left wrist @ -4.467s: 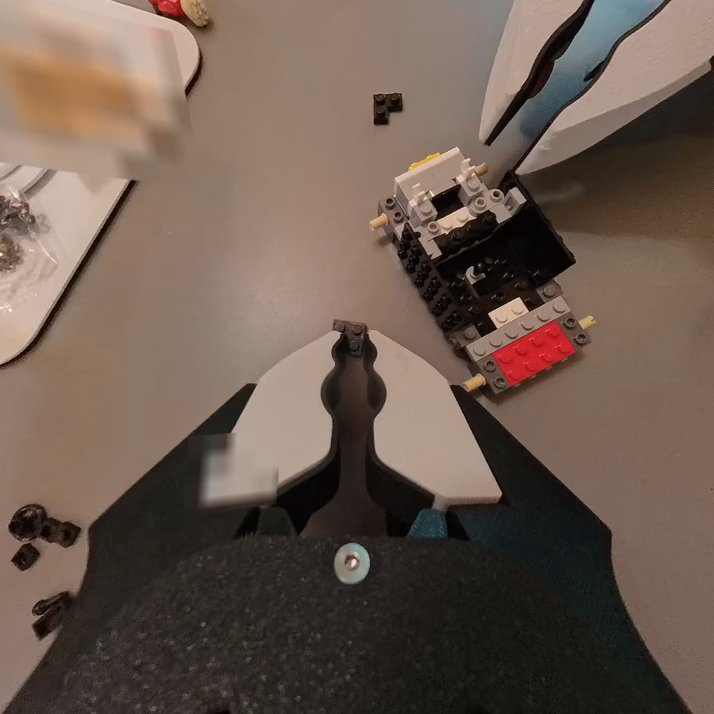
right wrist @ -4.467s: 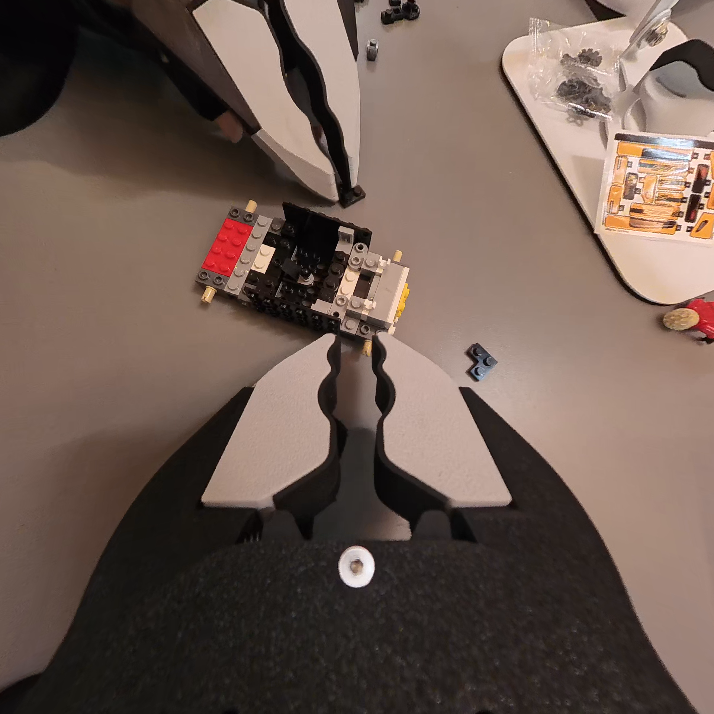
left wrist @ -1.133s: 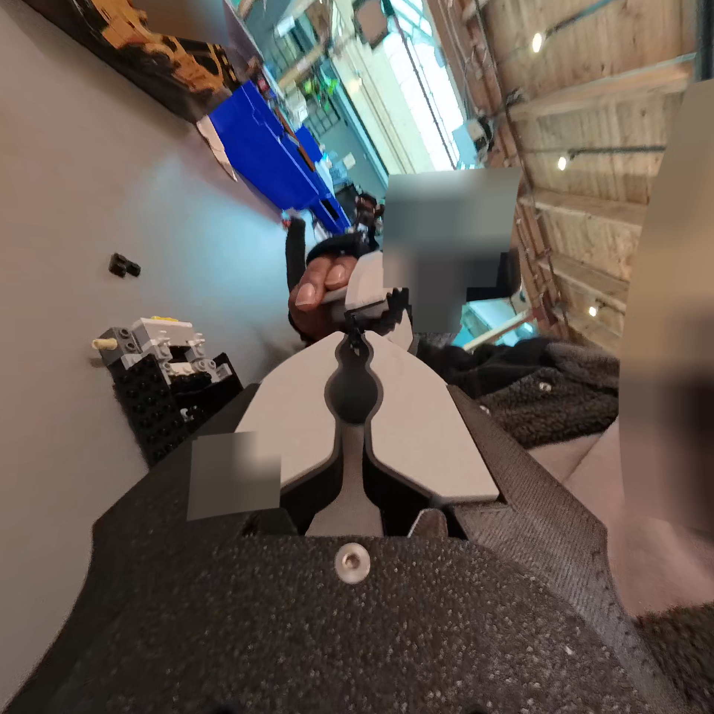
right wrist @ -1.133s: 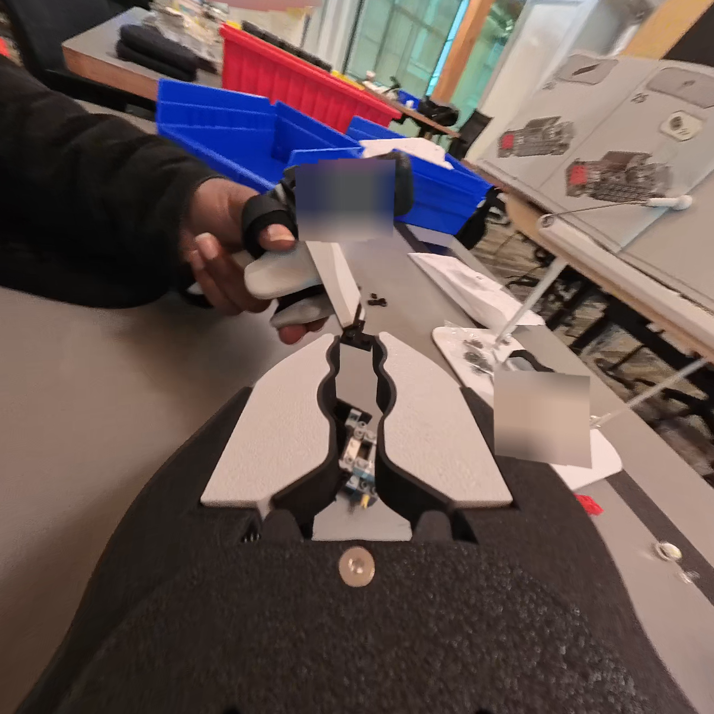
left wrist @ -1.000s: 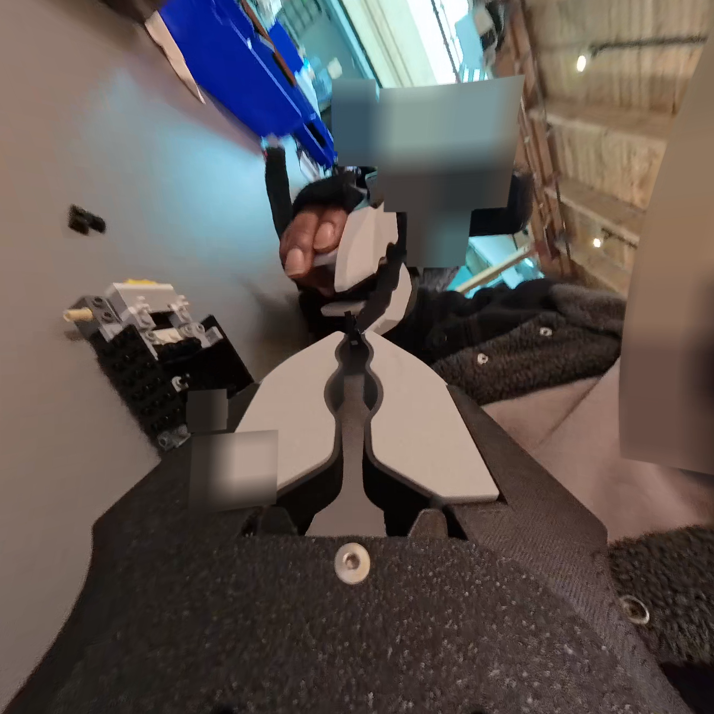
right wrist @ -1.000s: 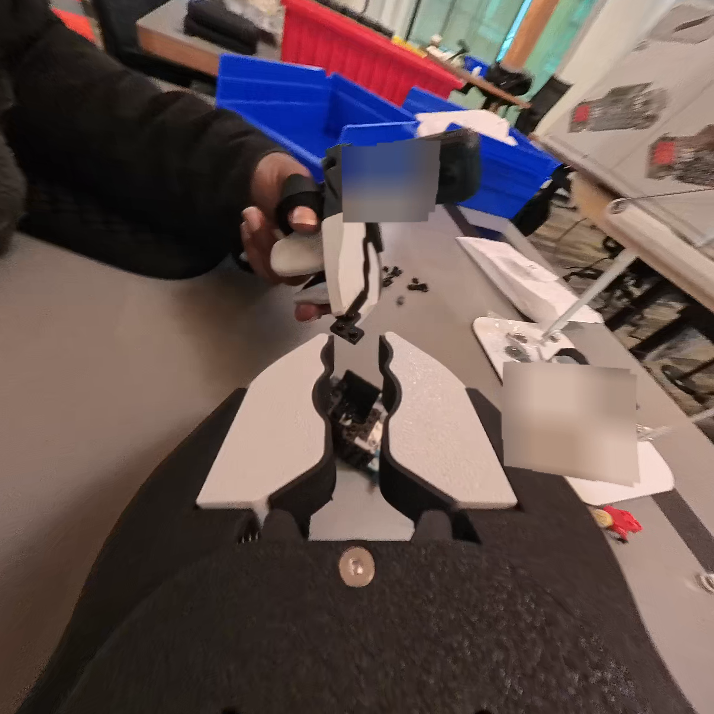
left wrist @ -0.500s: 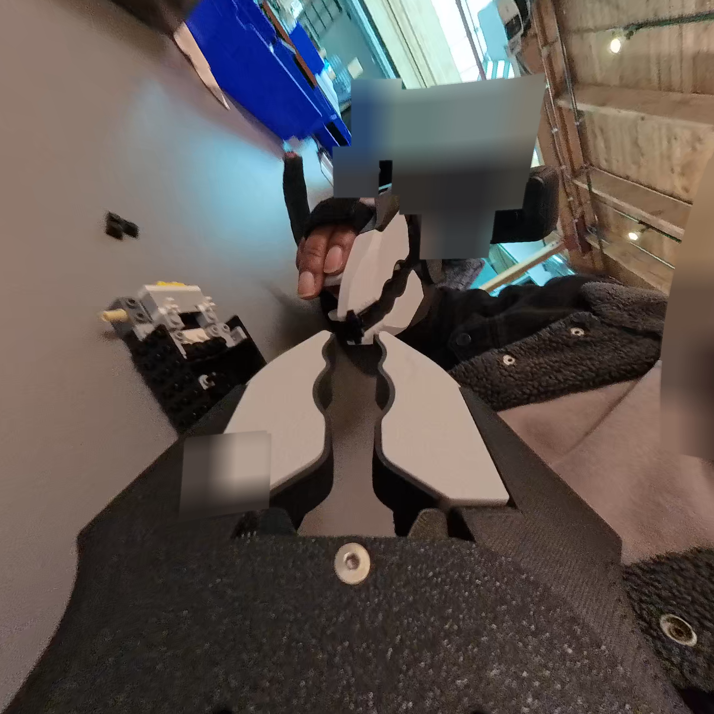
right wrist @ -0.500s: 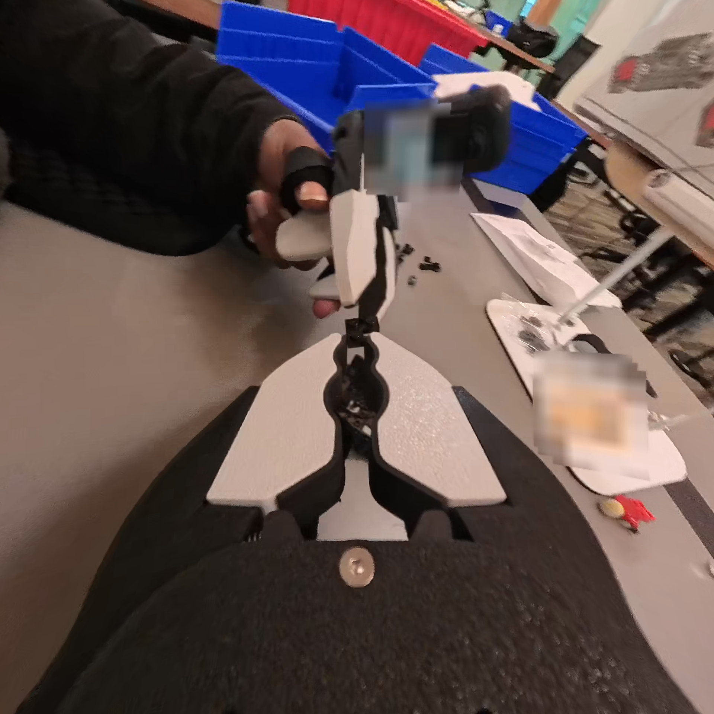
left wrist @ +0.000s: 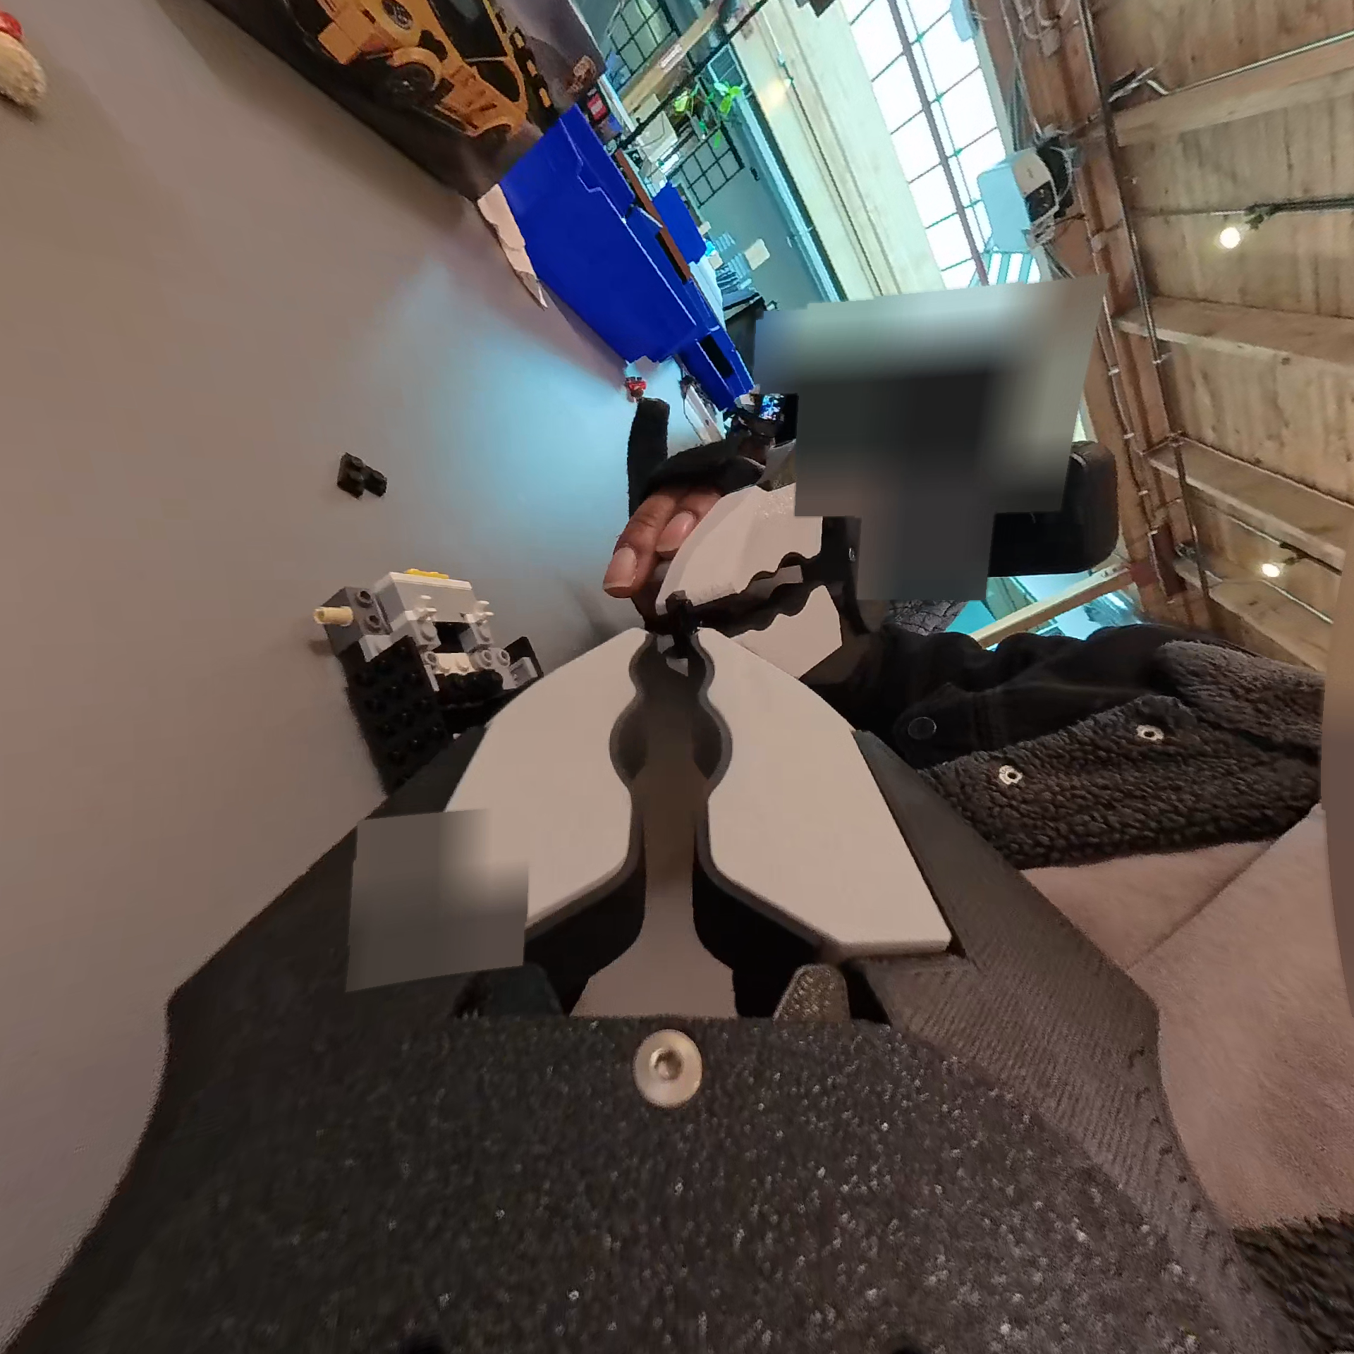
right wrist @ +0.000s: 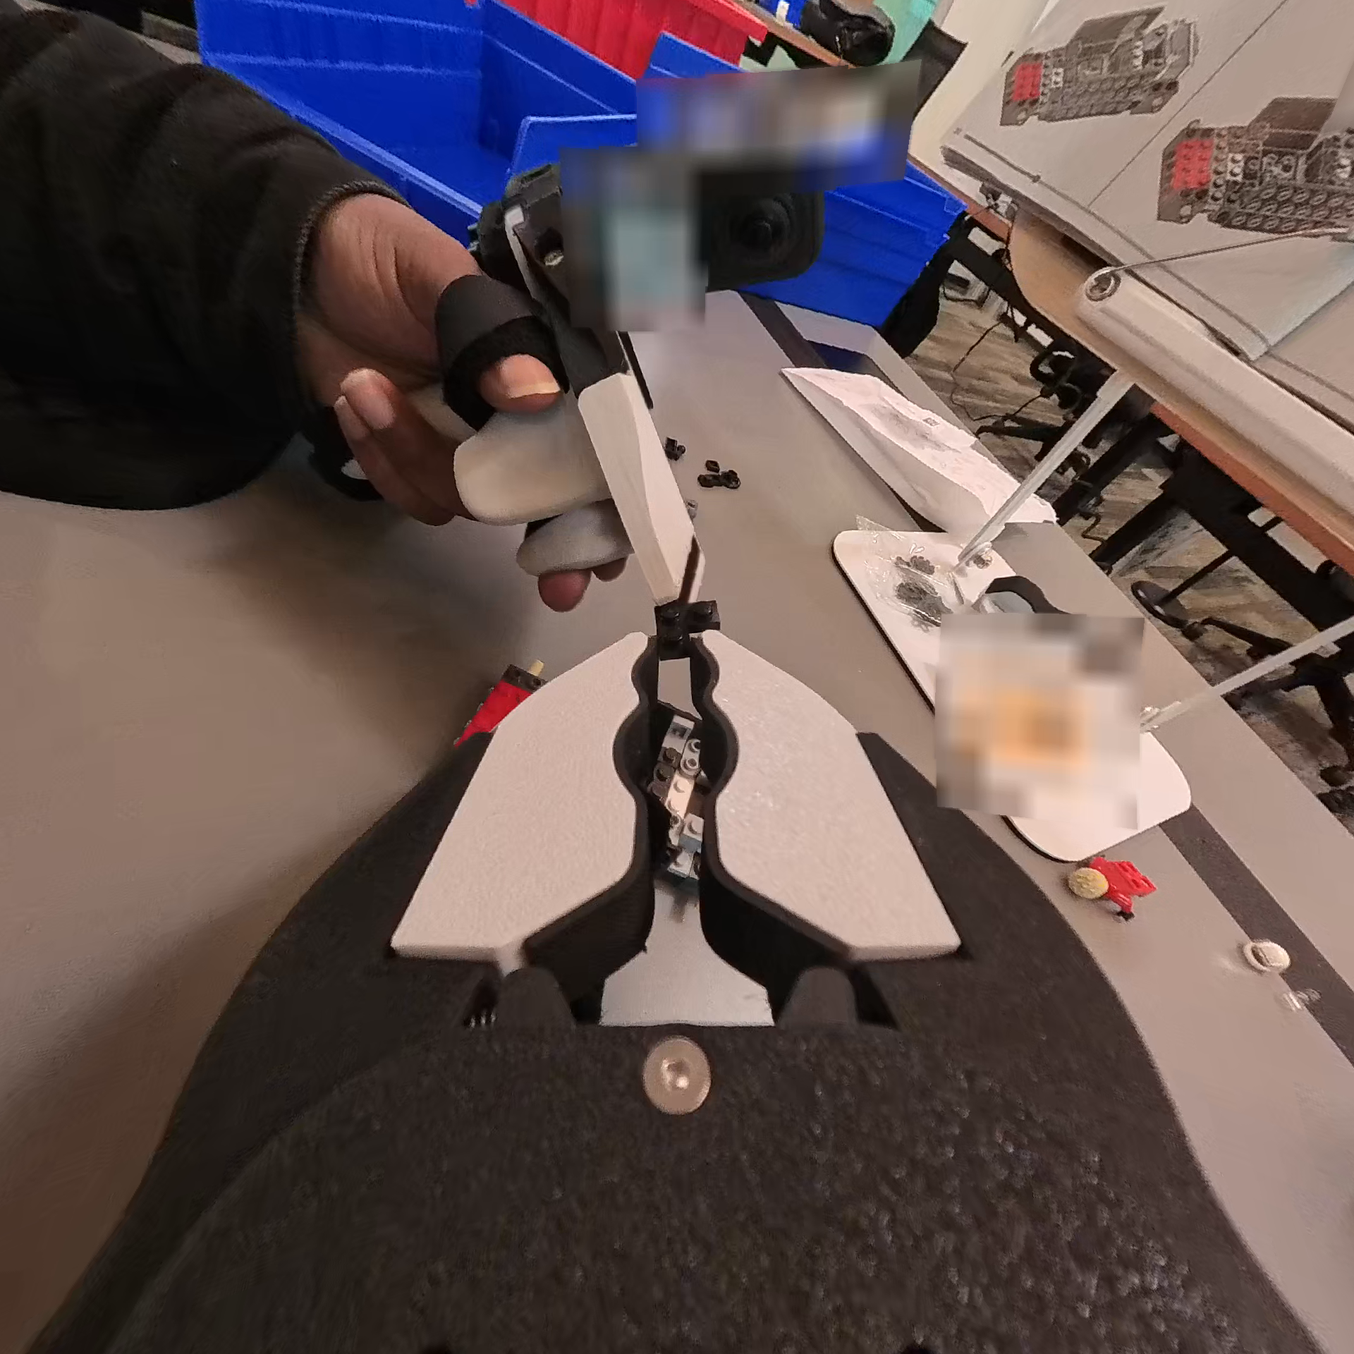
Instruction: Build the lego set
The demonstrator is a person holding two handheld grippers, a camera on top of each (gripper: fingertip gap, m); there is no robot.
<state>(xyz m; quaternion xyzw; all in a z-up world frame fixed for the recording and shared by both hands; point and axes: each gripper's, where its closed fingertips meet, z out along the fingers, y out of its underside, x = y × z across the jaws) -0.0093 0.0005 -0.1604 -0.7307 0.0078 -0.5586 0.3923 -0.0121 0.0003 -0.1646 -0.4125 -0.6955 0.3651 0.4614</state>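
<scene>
Left wrist view: partly built lego model (left wrist: 432, 659) is being seen on the grey table (left wrist: 183, 366), left of the left gripper (left wrist: 675, 645); loose black piece (left wrist: 360, 475) lying farther off. Blue bins (left wrist: 608, 249) are lined along the table edge. A small black plate (left wrist: 678, 623) is being pinched between both grippers' tips; left fingers nearly closed on it.

Right wrist view: right gripper (right wrist: 678, 645) is being held closed on the same plate (right wrist: 686, 619), opposite gripper clamping its upper end. Model is being glimpsed through the finger gap. Instruction booklet (right wrist: 1201, 132) propped at right.
</scene>
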